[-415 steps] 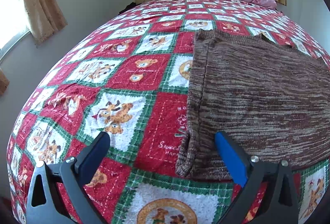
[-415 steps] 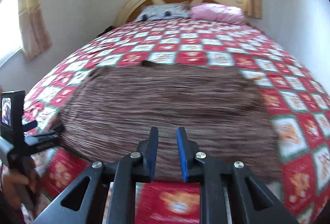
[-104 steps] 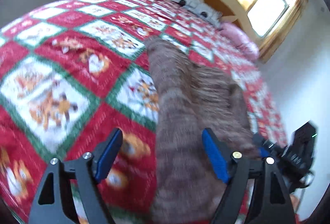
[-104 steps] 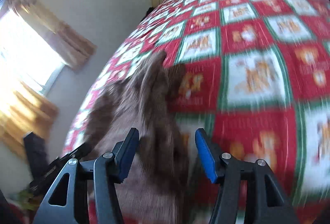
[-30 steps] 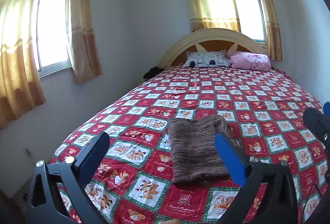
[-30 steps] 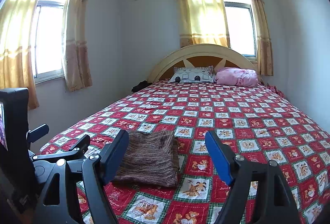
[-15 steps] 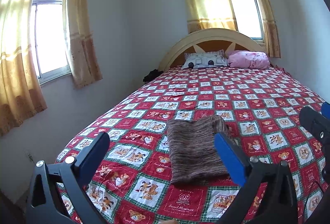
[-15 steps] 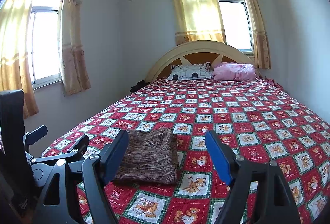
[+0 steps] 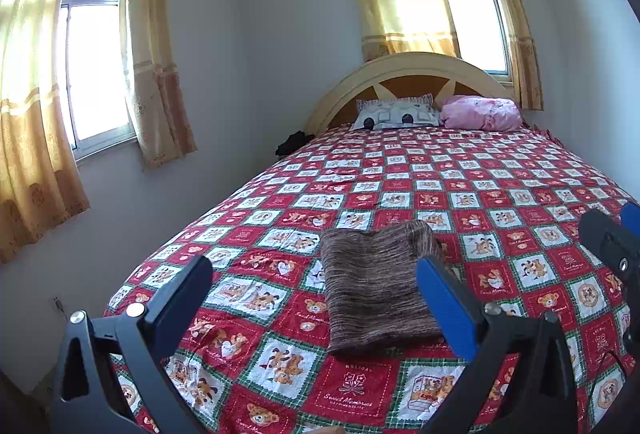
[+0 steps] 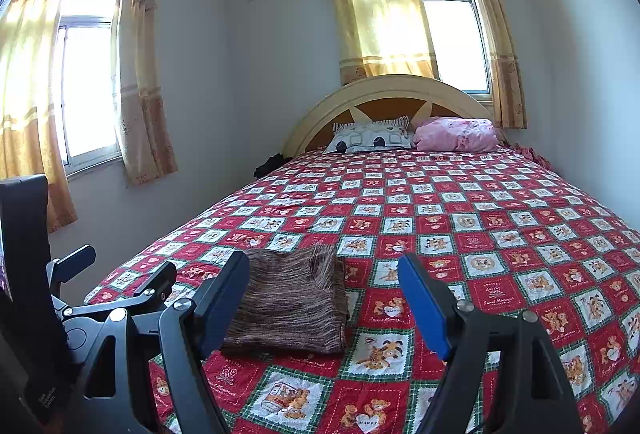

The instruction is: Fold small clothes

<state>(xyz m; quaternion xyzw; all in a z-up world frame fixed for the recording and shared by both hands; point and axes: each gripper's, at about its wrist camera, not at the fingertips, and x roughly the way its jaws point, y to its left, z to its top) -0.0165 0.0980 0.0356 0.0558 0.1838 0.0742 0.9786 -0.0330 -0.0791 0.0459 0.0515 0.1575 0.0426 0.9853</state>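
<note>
Left claw (image 9: 316, 286) and right claw (image 10: 324, 286) both released, empty, drawn back from the bed (image 9: 500, 202). Brown knit garment (image 9: 376, 290), earlier spread flat, now lies folded at the quilt's six-o'clock end, unchanged since half a second ago.

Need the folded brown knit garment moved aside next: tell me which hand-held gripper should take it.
Left, probably. The folded brown knit garment lies nearly straight ahead of the open left hand-held gripper, but left of the right one.
</note>
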